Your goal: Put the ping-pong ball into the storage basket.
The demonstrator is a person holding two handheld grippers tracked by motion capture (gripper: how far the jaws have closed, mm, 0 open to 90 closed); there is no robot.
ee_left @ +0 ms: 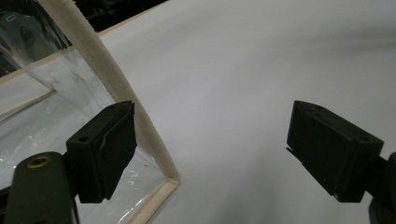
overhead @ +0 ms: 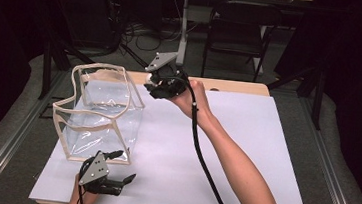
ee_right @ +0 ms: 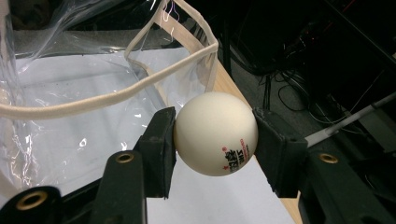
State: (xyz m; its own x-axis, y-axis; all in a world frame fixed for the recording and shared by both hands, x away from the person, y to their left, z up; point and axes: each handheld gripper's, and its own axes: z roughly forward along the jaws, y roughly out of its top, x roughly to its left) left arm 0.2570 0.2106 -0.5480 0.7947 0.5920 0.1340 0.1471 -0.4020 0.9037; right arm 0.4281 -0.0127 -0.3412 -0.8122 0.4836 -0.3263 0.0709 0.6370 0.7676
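Right gripper view: my right gripper (ee_right: 215, 135) clamps the ball (ee_right: 215, 133) near the clear bag (ee_right: 116, 100), left gripper (ee_left: 212, 149) apart; floppy rim could deflect it.

White ball (ee_right: 215, 133) w/ red print; clear bag (overhead: 102, 112), cream trim.

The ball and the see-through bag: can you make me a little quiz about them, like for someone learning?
1. True or false: the right tool is shut on the ball.
2. What colour is the ball? A red, B white, C blue.
3. Fill in: the left tool has its jaws wide ____, beside the bag corner.

Key: 1 true. 2 B. 3 open, with nothing held; one jaw sits close against the bag's cream edge, and I cannot tell if it touches.
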